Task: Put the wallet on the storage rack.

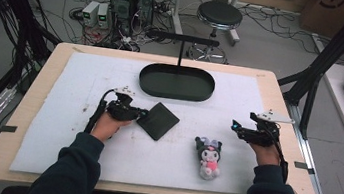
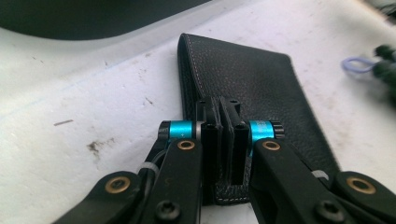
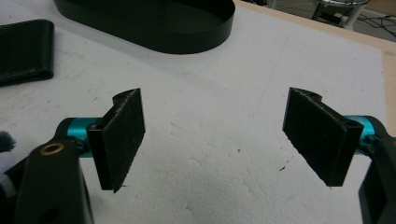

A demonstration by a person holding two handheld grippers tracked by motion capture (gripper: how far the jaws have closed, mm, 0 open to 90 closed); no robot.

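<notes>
I am clamping the left gripper [image 1: 140,114] on the near edge of the black leather wallet [image 1: 158,120] mid-worktop, just before the oval tray [image 1: 177,82]. My right gripper [image 1: 234,127] is gaping wide, unloaded, near the right edge.

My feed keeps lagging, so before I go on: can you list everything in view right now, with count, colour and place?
Black leather wallet: one, black with pale stitching, mid-table on the white mat, its edge clamped in the left gripper.
Black oval tray with an upright T-shaped handle: one, black, far centre of the mat.
Small plush toy: one, black, white and pink, lying near the right front of the mat, apart from both grippers.
White foam mat: one, white, scuffed, covering the wooden table.
Round stool: one, black seat, on the floor beyond the table.
Left gripper: one, black with blue fittings, shut on the wallet.
Right gripper: one, black with blue fittings, jaws wide open above bare mat.
</notes>
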